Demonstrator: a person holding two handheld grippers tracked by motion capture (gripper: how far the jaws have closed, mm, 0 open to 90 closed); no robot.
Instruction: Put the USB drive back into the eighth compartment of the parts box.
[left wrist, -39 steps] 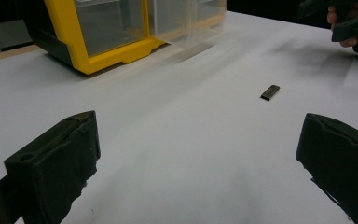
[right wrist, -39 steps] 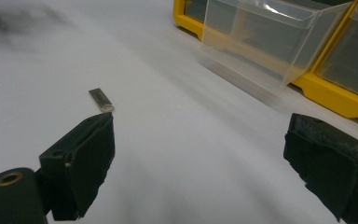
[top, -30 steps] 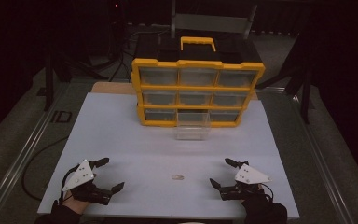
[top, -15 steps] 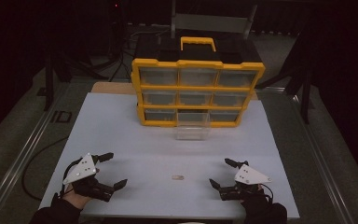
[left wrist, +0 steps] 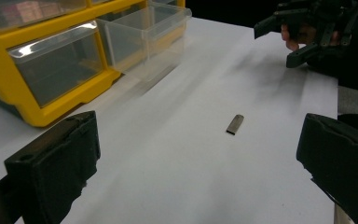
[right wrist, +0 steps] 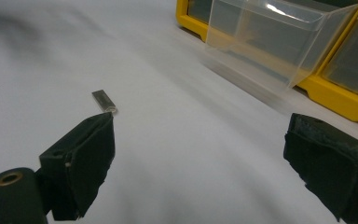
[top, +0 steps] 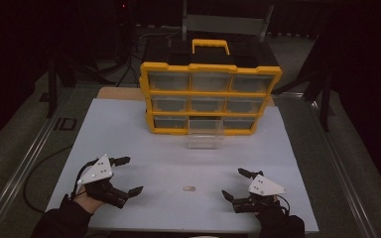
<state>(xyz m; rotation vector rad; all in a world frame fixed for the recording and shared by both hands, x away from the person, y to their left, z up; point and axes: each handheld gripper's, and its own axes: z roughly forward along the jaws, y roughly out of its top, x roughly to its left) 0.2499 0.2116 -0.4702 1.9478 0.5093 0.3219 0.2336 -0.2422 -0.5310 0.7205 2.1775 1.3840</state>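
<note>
— Claw states first: the left claw [top: 127, 175] stands wide open with nothing between its jaws, and the right claw [top: 237, 184] is just as wide and just as empty.

— Where is the small metal piece [top: 190, 188]?

— Flat on the white worktop [top: 129, 129], between the two claws and touching neither. From above it is only a pale speck; the left gripper view shows it better, a short flat strip [left wrist: 235, 124]. In the right gripper view its far end [right wrist: 104, 101] sits right by the tip of one jaw, so part of it is hard to read.

— And the yellow organizer [top: 210, 92]?

— Well beyond the metal piece, at the back of the worktop. One clear drawer [top: 205, 134] in the bottom row is pulled out toward the piece. What lies in the drawers, I cannot make out; the fronts are dim and blurred.

— The hands?

— Mostly cut off at the lower edge, dark sleeves only.
</note>
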